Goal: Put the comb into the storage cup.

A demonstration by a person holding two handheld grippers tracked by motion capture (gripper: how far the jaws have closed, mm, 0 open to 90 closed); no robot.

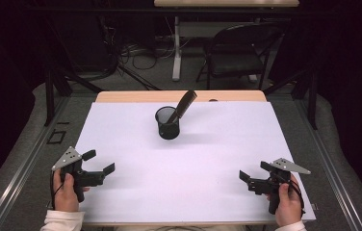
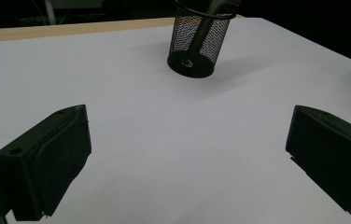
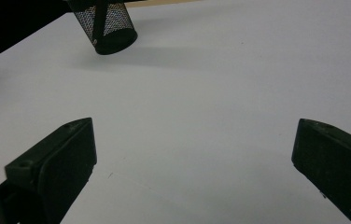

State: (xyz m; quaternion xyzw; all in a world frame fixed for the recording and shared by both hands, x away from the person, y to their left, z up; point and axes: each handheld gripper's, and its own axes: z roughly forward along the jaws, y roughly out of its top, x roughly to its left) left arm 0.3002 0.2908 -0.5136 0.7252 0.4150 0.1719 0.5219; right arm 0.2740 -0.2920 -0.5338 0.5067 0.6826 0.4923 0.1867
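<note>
Mesh cup (image 1: 168, 123) stands upright toward the far middle of the white table (image 1: 193, 173), with a dark tool (image 1: 184, 105) leaning out of it to the right. Left gripper (image 1: 101, 161) and right gripper (image 1: 252, 170) sit near the table's front corners, well apart from the cup, each with jaws spread wide and holding nothing.

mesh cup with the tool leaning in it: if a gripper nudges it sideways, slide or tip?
Probably light: the mesh cup has thin wire walls you can see through. It may tip rather than slide, since the dark tool leans over its rim toward the far right, putting weight high. The smooth white table likely gives its base little grip.
</note>
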